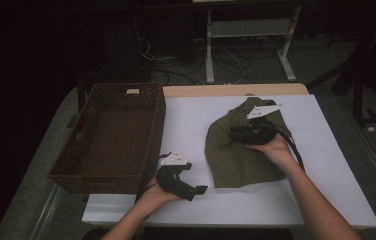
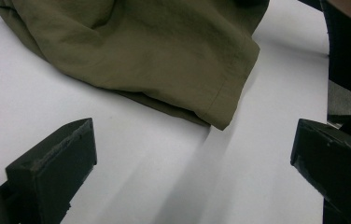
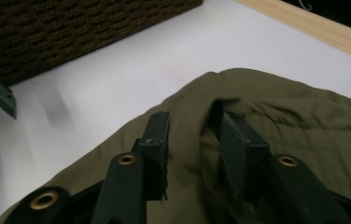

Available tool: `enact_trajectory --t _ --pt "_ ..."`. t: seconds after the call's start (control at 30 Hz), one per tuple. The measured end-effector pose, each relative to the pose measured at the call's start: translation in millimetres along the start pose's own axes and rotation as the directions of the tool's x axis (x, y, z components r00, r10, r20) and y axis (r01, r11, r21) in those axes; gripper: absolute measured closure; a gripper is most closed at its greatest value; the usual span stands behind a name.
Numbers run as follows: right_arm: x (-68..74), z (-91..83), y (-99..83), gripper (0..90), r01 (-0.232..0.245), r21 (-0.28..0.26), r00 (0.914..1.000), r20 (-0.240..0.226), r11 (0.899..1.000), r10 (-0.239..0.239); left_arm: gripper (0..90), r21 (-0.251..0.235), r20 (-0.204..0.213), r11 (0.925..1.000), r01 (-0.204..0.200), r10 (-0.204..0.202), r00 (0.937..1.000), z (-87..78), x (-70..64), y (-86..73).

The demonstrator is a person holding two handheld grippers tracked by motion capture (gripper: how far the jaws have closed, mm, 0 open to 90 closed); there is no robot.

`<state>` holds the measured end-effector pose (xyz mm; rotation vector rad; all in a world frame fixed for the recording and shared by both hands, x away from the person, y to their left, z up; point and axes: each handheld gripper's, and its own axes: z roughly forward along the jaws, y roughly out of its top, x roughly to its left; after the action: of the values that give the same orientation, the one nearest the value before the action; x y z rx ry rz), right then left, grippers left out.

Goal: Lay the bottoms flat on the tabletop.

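Garment: olive-green cloth (image 1: 236,150) lies crumpled on the counter, right of the wicker basket (image 1: 107,175); long axis runs from the near hem up to the far edge, hem corner toward the person.
Surface: white counter (image 1: 186,120) with a wooden far edge; dark room behind, cables on the floor.
Right claw (image 3: 193,140): down on the cloth, jaws partly closed, pinching a raised fold.
Left claw (image 2: 192,158): low over bare counter between basket and hem, jaws spread wide, holding nothing.
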<state>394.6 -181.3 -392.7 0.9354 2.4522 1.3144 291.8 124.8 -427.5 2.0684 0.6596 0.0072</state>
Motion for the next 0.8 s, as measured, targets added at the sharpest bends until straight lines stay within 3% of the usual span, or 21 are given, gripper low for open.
enact_trajectory --t 0.23,0.43,0.63,0.8 --pt "-4.9 -37.6 -8.2 55.6 -0.024 -0.021 0.9996 0.013 0.999 0.024 0.0 -0.002 0.000 1.0000 -0.001 0.001 1.0000 -0.6 0.0 0.2" --pt "-23.0 -61.6 -27.7 53.8 -0.080 -0.010 0.9954 0.051 0.997 0.081 0.0 -0.003 0.001 1.0000 -0.001 0.001 1.0000 -0.7 0.1 0.4" --pt "-35.1 -67.2 -47.1 55.4 -0.110 0.030 0.9920 0.066 0.994 0.108 0.0 -0.002 0.002 1.0000 -0.002 0.002 1.0000 -0.2 0.0 0.4" --pt "-34.3 -64.7 -51.2 61.9 -0.093 0.046 0.9945 0.053 0.995 0.090 0.0 -0.002 0.001 1.0000 -0.003 0.003 1.0000 -0.6 -0.1 0.5"
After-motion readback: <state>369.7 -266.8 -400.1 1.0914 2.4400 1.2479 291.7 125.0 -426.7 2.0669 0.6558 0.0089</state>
